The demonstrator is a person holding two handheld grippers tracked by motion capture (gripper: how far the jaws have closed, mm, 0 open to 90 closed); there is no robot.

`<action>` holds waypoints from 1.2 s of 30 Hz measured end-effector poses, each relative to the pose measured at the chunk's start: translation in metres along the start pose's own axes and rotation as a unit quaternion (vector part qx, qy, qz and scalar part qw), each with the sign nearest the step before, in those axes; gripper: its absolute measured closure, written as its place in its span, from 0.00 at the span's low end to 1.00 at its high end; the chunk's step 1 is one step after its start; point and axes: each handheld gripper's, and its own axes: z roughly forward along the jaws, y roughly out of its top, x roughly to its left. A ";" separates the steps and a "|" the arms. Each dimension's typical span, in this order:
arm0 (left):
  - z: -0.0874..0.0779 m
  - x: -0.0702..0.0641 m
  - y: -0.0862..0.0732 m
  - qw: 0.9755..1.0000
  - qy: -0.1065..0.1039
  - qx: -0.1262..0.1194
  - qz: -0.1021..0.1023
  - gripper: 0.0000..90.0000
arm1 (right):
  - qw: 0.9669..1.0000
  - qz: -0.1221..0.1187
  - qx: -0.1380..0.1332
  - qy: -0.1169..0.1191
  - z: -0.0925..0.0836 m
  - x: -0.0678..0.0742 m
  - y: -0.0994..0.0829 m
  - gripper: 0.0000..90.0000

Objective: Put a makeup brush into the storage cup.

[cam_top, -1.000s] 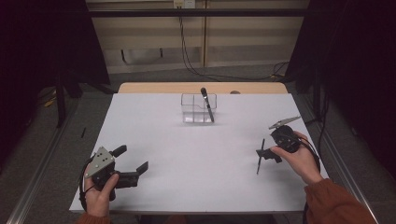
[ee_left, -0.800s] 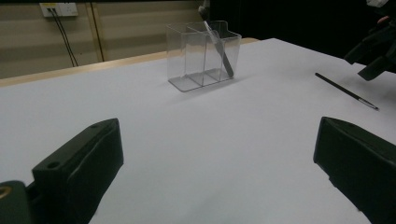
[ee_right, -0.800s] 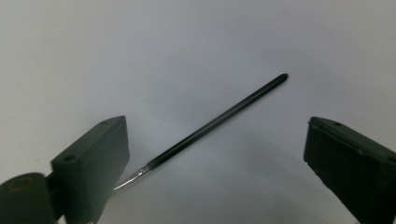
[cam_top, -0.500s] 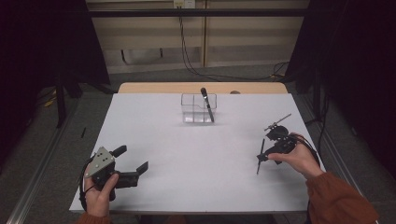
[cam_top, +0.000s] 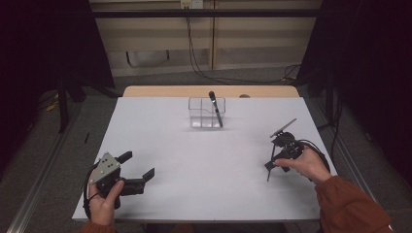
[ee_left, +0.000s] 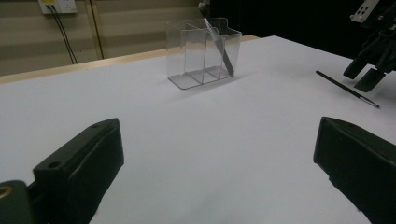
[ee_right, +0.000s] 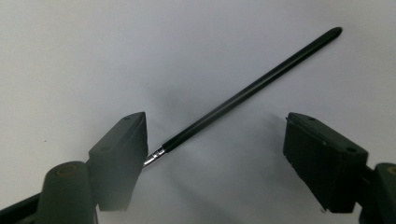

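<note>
Right gripper view looks straight down on a thin black brush (ee_right: 252, 88) that lies flat on the white bench (ee_right: 93, 46), its silver collar just beside one jaw. The right tool (ee_right: 215, 154) stands over it with the jaws apart; they have just been closing a little, with the brush between them, but the pads do not press on it yet, so the brush is not grasped.

In the high view the same brush (cam_top: 270, 167) lies on the right part of the bench (cam_top: 204, 194), under the right tool (cam_top: 274, 160). Well apart from it, at the far middle, stands a clear box (cam_top: 207, 112) with compartments, and a dark slim item (cam_top: 215, 108) leans inside it already. I judge that this item is placed and that the brush is next: the grasp, the lift and the carrying to the box are all left to do.

The left tool (cam_top: 138, 167) rests near the front left corner, released and holding nothing.

The left gripper view gives what the high view cannot: the dividing walls of the box (ee_left: 203, 51) and the brush (ee_left: 345, 88) lying apart from the right tool (ee_left: 369, 70).
</note>
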 end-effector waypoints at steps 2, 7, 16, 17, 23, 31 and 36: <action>0.000 0.000 0.000 1.000 0.000 0.000 0.000 0.02 | 1.000 -0.003 0.006 0.001 0.002 0.001 0.000 0.27; 0.000 0.000 0.000 1.000 -0.001 -0.002 -0.001 0.02 | 1.000 -0.009 0.021 0.000 0.007 0.006 0.003 0.31; 0.000 0.000 0.000 1.000 -0.003 0.000 0.000 0.02 | 0.998 -0.037 0.036 -0.041 0.012 0.016 0.005 0.35; 0.000 0.000 0.000 1.000 -0.003 0.001 0.001 0.02 | 0.998 -0.034 0.039 -0.040 0.012 0.017 0.005 0.35; -0.001 -0.001 0.000 1.000 -0.006 -0.002 0.000 0.02 | 0.997 -0.034 0.055 -0.041 0.012 0.018 0.009 0.41; -0.003 0.000 -0.001 1.000 -0.004 -0.005 0.000 0.02 | 0.996 -0.047 0.068 -0.038 0.011 0.020 0.012 0.52; -0.003 -0.001 0.000 1.000 -0.004 -0.004 0.001 0.02 | 0.995 -0.045 0.076 -0.037 0.011 0.021 0.014 0.62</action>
